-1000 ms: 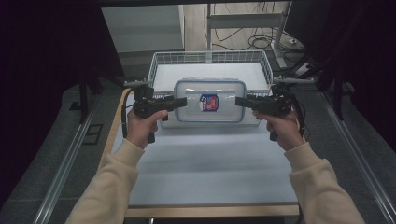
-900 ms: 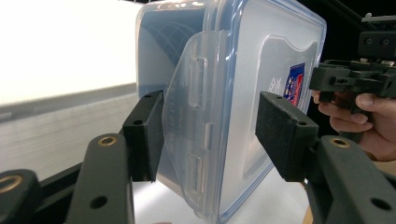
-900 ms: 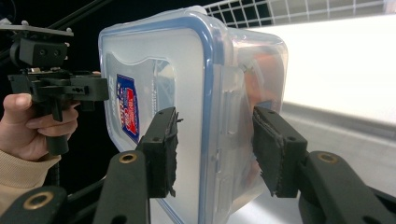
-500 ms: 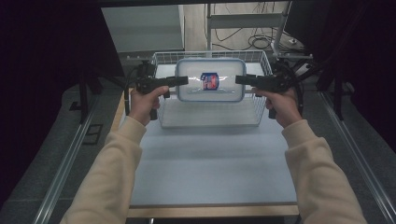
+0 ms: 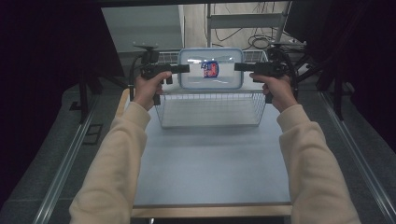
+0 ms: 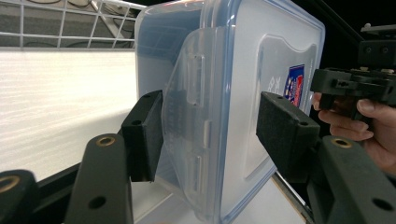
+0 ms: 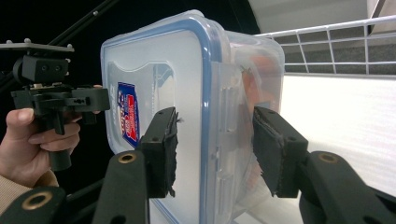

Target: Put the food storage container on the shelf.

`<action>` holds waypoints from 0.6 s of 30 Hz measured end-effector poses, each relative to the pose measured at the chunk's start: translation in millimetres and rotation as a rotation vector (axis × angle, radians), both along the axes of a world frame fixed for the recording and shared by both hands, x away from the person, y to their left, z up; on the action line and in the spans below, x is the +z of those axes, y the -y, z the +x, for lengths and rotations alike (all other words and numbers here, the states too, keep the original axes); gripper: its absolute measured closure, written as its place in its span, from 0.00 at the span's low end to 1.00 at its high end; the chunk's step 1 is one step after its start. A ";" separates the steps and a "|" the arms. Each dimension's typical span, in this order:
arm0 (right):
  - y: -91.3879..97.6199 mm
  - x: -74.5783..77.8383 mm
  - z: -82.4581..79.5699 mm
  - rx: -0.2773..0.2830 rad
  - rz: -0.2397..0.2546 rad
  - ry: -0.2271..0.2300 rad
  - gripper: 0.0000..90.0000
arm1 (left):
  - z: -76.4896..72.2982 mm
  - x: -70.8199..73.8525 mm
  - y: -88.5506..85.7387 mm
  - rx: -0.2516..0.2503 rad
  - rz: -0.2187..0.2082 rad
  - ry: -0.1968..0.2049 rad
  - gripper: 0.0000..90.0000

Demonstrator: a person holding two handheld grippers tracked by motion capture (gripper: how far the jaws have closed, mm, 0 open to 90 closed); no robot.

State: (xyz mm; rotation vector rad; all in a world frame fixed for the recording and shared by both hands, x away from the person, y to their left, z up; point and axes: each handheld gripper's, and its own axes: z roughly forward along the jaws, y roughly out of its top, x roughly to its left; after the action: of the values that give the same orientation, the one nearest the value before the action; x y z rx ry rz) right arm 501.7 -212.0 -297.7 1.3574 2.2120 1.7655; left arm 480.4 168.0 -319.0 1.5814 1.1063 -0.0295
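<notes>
Your left gripper is clamped on the left end of the clear plastic food box with a blue-rimmed snap lid, and your right gripper is clamped on its right end. In the left gripper view, your left gripper has one black foam pad against the box's underside beside the side latch and the other pad at the lid face, the jaws about as far apart as the box is deep. In the right gripper view, your right gripper straddles the box the same way, one pad on the lid, the other on the body.

You hold the box in the air between your two hands, tipped up so its lid faces you, above the far rim of the white wire basket that sits on the pale grey table.

The gripper views show the moulded side latches and the pad contact, which the high view is too small to resolve. The right gripper view also shows something orange inside the box; what it is cannot be told. The high view shows the basket's bare floor beneath.

A second ago the box sat low in the basket; since then you have lifted it higher and farther from you.
</notes>
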 end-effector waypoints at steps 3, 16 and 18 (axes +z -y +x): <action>-0.5 1.4 7.2 -0.010 0.002 -0.028 0.56 | 4.2 -0.9 -0.4 0.017 -0.022 -0.028 0.49; -8.9 -7.2 18.5 -0.122 -0.059 -0.046 0.54 | 36.9 -19.9 1.3 0.034 -0.122 -0.174 0.35; -7.6 -8.0 18.5 -0.131 -0.055 -0.049 0.54 | 39.2 -22.0 1.9 0.032 -0.130 -0.174 0.33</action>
State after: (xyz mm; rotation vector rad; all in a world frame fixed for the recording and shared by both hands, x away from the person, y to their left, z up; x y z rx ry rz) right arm 520.2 -204.4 -305.7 1.5118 2.1231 1.6335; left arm 519.6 166.1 -341.0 1.4652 1.2391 -0.2173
